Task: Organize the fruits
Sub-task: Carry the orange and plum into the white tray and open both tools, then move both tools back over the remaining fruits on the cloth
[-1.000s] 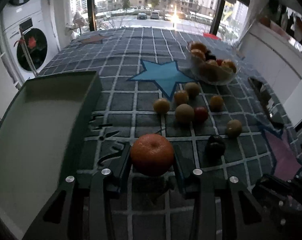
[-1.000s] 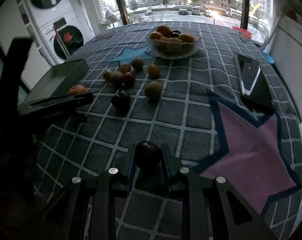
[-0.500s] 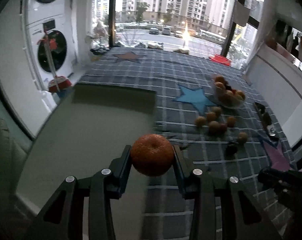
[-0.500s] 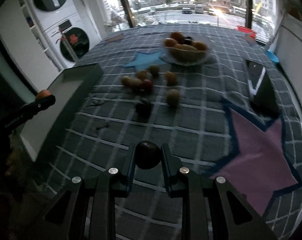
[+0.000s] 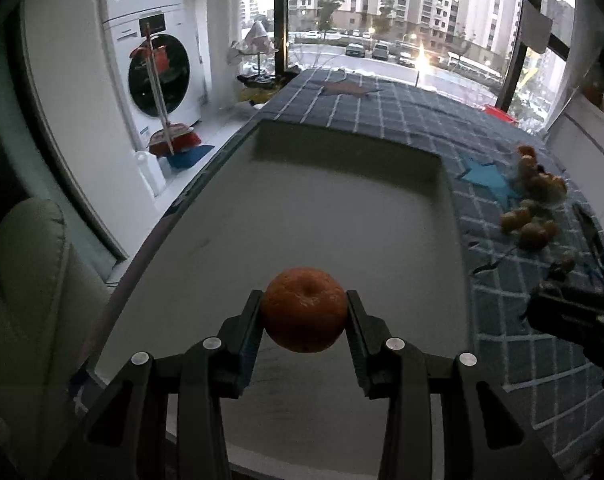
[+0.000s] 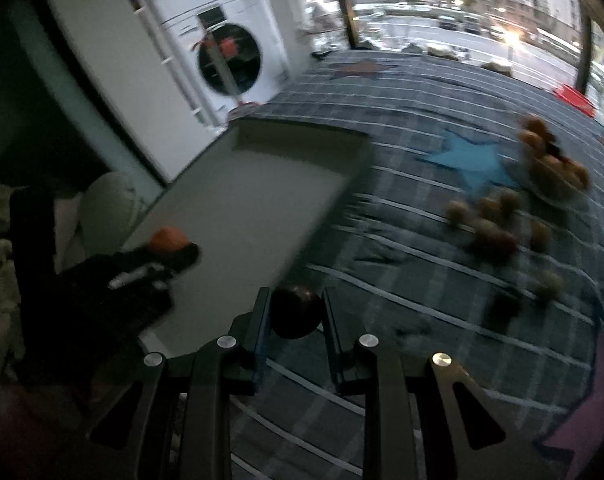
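Note:
My left gripper [image 5: 304, 320] is shut on an orange tangerine [image 5: 304, 309] and holds it above the near part of a large pale tray [image 5: 325, 208]. My right gripper [image 6: 296, 316] is shut on a dark plum [image 6: 296, 311], hovering over the checked cloth just beside the tray's [image 6: 254, 196] near right corner. The right wrist view, blurred by motion, shows the left gripper with the tangerine [image 6: 168, 239] over the tray's left side. The right gripper's tip [image 5: 573, 312] shows at the right edge of the left wrist view. Several loose fruits [image 6: 489, 224] lie on the cloth.
A glass bowl of fruit [image 6: 553, 168] stands far right on the checked cloth with a blue star [image 6: 465, 160]. A dark plum [image 6: 505, 308] and a pale fruit [image 6: 549, 284] lie nearer. A phone [image 5: 593, 236] lies right. Stacked washing machines [image 5: 154, 60] and a pale cushion [image 5: 26, 264] are left.
Both grippers have swung left with their fruits. The left one now hangs over the tray instead of the cloth; the right one has come from mid-cloth to the tray's corner.

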{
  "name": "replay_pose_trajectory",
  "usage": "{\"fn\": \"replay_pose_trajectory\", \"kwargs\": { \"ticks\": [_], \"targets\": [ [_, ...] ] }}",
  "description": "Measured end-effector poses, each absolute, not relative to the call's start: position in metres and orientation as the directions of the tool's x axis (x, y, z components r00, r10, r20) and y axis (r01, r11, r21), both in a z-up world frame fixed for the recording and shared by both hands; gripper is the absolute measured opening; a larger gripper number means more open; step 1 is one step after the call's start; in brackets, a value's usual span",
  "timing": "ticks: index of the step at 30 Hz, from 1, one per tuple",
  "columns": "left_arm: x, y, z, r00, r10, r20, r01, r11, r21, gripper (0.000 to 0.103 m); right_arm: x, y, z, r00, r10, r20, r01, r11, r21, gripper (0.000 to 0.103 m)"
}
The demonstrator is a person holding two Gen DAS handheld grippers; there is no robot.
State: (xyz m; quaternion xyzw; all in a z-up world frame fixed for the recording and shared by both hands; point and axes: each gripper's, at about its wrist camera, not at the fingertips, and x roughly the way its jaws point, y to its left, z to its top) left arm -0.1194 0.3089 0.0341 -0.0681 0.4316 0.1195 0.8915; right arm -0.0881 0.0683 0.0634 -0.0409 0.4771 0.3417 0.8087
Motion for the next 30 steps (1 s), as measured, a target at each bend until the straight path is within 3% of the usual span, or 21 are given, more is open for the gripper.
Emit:
{"fn": "replay_pose_trajectory", "kwargs": {
  "ticks": [10, 12, 13, 14, 16, 24, 30],
  "targets": [
    [-0.12, 0.329, 0.013, 0.569, 0.147, -0.809, -0.265, 0.964, -0.012, 0.041, -0.085, 0.135, 0.039, 0.233, 0.498, -0.835, -0.63, 0.732, 0.261, 0.028],
    [-0.119, 0.327, 0.012, 0.567, 0.169, -0.806, -0.27, 0.963, 0.013, 0.045, -0.082, 0.137, 0.034, 0.211, 0.493, -0.844, -0.622, 0.734, 0.273, 0.041],
    [-0.12, 0.325, 0.013, 0.567, 0.185, -0.803, -0.275, 0.961, 0.027, 0.06, -0.082, 0.136, 0.036, 0.214, 0.493, -0.843, -0.614, 0.739, 0.276, 0.059],
    [-0.121, 0.323, 0.014, 0.571, 0.199, -0.797, -0.282, 0.959, 0.037, 0.085, -0.082, 0.131, 0.042, 0.228, 0.508, -0.831, -0.606, 0.742, 0.288, 0.072],
    [-0.126, 0.322, 0.02, 0.594, 0.23, -0.771, -0.307, 0.951, 0.047, 0.097, -0.082, 0.12, 0.054, 0.26, 0.538, -0.802, -0.594, 0.744, 0.307, 0.088],
    [-0.128, 0.283, 0.054, 0.652, 0.149, -0.744, -0.222, 0.975, 0.0, 0.097, -0.07, 0.021, 0.067, 0.399, 0.478, -0.783, -0.423, 0.853, 0.305, 0.09],
    [-0.121, 0.203, 0.076, 0.712, 0.012, -0.702, -0.016, 1.0, 0.001, 0.097, -0.064, -0.088, 0.035, 0.465, 0.252, -0.849, -0.193, 0.964, 0.18, 0.09]
  ]
}}
